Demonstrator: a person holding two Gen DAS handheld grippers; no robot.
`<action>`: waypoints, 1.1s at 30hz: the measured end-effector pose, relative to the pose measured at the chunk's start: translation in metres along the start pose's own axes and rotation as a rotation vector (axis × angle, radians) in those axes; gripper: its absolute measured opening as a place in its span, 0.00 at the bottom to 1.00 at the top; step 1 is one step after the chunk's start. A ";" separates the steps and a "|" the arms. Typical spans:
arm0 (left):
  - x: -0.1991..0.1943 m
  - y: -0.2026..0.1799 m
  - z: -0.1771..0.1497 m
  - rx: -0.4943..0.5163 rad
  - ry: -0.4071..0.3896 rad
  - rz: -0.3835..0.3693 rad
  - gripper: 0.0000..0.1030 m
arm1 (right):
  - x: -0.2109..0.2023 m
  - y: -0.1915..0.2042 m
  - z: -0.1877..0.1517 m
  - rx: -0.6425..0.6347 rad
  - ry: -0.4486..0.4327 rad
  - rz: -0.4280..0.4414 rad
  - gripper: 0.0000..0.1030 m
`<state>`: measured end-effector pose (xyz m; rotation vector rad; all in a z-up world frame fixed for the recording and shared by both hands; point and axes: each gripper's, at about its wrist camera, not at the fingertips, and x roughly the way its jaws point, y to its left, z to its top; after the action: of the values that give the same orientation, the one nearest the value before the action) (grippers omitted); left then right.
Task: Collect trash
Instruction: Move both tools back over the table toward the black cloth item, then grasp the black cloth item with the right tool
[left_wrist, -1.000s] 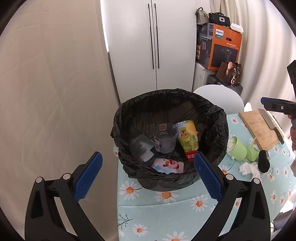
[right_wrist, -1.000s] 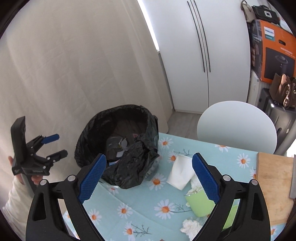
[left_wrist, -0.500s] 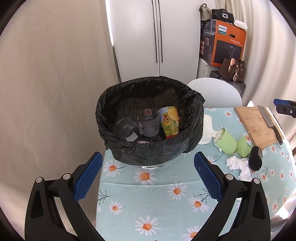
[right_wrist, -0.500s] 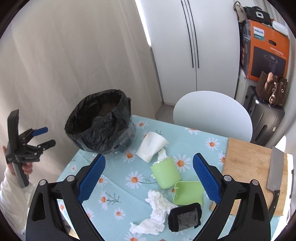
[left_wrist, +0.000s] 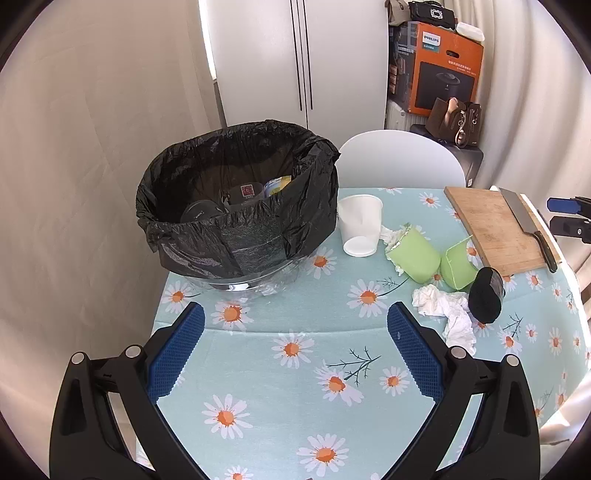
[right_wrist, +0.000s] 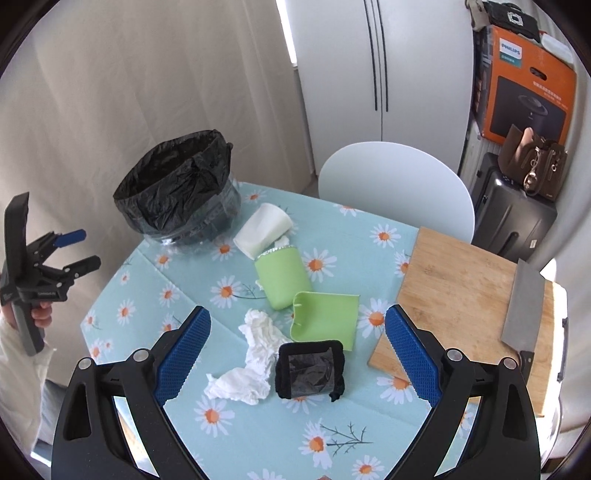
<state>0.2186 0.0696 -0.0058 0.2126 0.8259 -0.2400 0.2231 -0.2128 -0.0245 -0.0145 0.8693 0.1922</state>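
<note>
A bin lined with a black bag stands at the table's far left corner, with cups and wrappers inside. Loose on the daisy tablecloth lie a white paper cup, a green cup stuffed with tissue, a green lid, crumpled white tissue and a black roll. My left gripper is open and holds nothing, short of the bin. My right gripper hangs open above the tissue and black roll.
A wooden cutting board with a cleaver lies at the table's right. A white chair stands behind the table. A hand and sleeve hold the left gripper at the table's left edge.
Both grippers have pulled back and away from the bin. The left view now takes in the table's trash; the right gripper has moved over the tissue and black roll. Both stay open.
</note>
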 end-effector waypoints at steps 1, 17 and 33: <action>0.000 -0.006 -0.003 0.004 0.005 0.003 0.94 | 0.000 -0.002 -0.003 -0.008 0.005 0.003 0.88; 0.020 -0.076 -0.031 0.050 0.051 -0.061 0.94 | 0.029 -0.013 -0.047 -0.038 0.117 0.068 0.88; 0.088 -0.123 -0.028 0.190 0.127 -0.186 0.94 | 0.102 -0.026 -0.080 0.018 0.273 0.075 0.88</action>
<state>0.2206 -0.0513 -0.1015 0.3319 0.9508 -0.4847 0.2317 -0.2291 -0.1554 0.0091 1.1446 0.2562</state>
